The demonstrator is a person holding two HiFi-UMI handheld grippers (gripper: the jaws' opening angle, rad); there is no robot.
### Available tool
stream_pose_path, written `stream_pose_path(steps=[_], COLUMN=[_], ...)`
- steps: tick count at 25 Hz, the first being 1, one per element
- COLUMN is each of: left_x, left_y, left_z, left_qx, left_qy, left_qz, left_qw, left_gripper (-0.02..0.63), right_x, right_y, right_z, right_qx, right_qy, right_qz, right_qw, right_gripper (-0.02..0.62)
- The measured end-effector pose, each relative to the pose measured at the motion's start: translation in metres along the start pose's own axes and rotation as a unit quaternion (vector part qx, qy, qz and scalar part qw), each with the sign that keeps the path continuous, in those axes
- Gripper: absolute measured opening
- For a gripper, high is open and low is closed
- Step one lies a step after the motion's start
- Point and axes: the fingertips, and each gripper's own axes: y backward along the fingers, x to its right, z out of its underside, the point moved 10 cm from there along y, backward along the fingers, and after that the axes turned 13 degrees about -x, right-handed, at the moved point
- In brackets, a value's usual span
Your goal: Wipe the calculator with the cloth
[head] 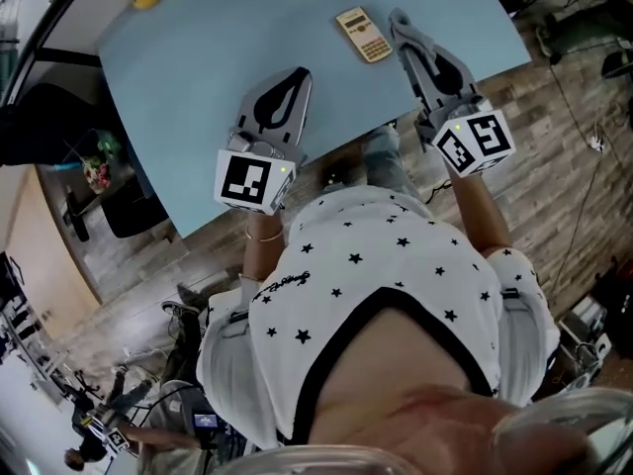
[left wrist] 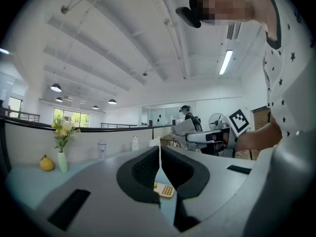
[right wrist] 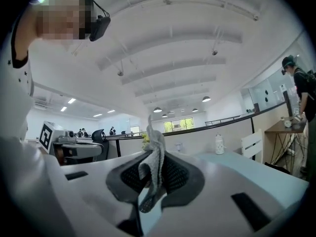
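Fingers of right gripper [right wrist: 151, 157] pinch cloth [right wrist: 157, 141]; left gripper [left wrist: 159, 154] fingers together, empty; calculator [head: 363, 35] ahead.

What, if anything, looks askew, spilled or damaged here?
Nothing stands out. The calculator lies flat on the table; the cloth is pinched in the right hand-held gripper, and the left hand-held gripper is shut, empty.

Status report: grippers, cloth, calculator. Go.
Left gripper shut, empty. Right gripper shut on cloth. Calculator flat on table, not yet touched. Nothing blocking.
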Motion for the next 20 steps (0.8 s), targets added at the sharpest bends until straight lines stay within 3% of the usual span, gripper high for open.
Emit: stream_pose_path(steps=[7,15,20], left_x=[-0.012,0.004,0.007], left_y=[-0.032,-0.072,-0.086], left_z=[0.0,-0.012,-0.015], left_qx=[-0.011,-0.022,-0.031], left_qy=[0.04,0.056,0.06], left_qz=[-0.095,-0.152,-0.187], left_qw=[0.9946,0.9866,0.98], left_gripper=[0.035,0.035,0.035], right_x=[0.052,0.101,0.124], right_y=[-0.053,-0.082,-0.104], right_z=[-0.012,-0.018,-0.014], right_qx=[-0.029,-0.056,-0.08], right_qy=[0.011,0.019,0.02], right_qz=[-0.069,-0.136,-0.154], right_qw=[0.997,0.989,0.985], right_gripper=[0.044,0.044,0.044])
